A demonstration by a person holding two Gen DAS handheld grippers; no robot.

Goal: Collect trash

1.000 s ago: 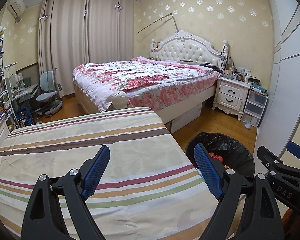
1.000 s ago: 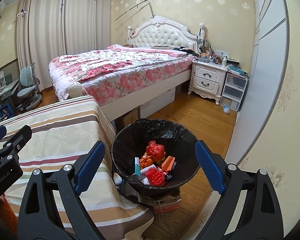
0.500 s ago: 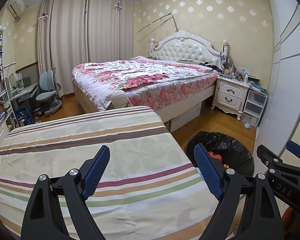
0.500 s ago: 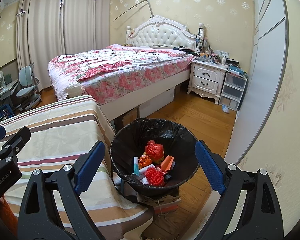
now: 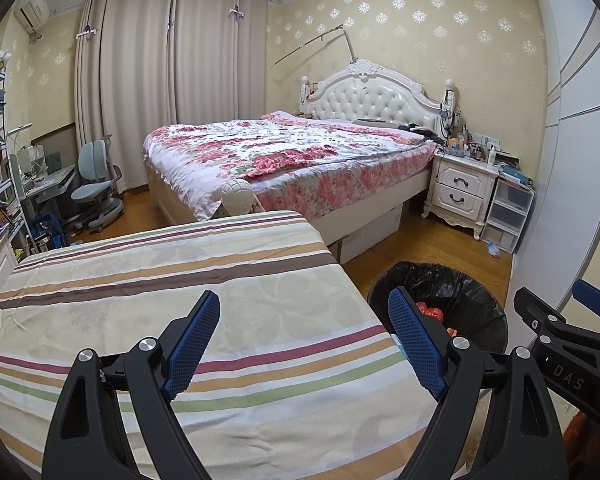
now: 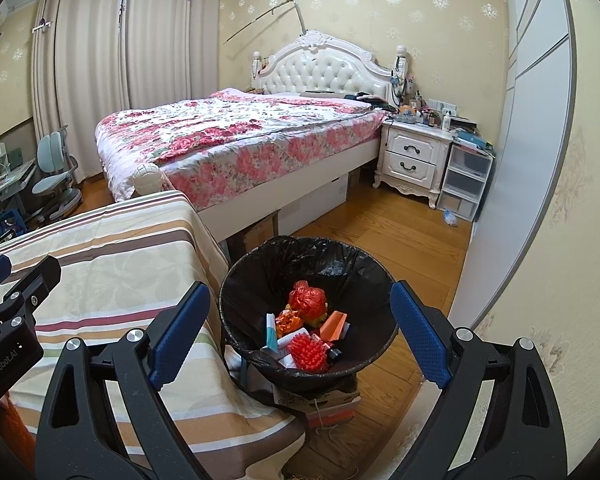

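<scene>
A bin lined with a black bag [image 6: 308, 264] stands on the wooden floor beside a table under a striped cloth [image 5: 160, 292]. Inside lie a red plastic bag [image 6: 307, 298], a red spiky ball [image 6: 309, 354], an orange piece [image 6: 334, 325] and small packets. My right gripper [image 6: 298, 330] hangs open above the bin's near side with nothing between its blue pads. My left gripper [image 5: 304, 342] is open over the cloth's right part, empty. The bin [image 5: 460, 288] shows partly behind its right finger. Each gripper appears at the edge of the other's view.
A floral-covered bed [image 5: 284, 156] with a white headboard fills the middle of the room. A white nightstand [image 6: 414, 158] and plastic drawers [image 6: 466, 180] stand at the right wall. A desk chair [image 5: 96, 184] and shelves sit far left. A cardboard box [image 6: 320, 402] lies under the bin.
</scene>
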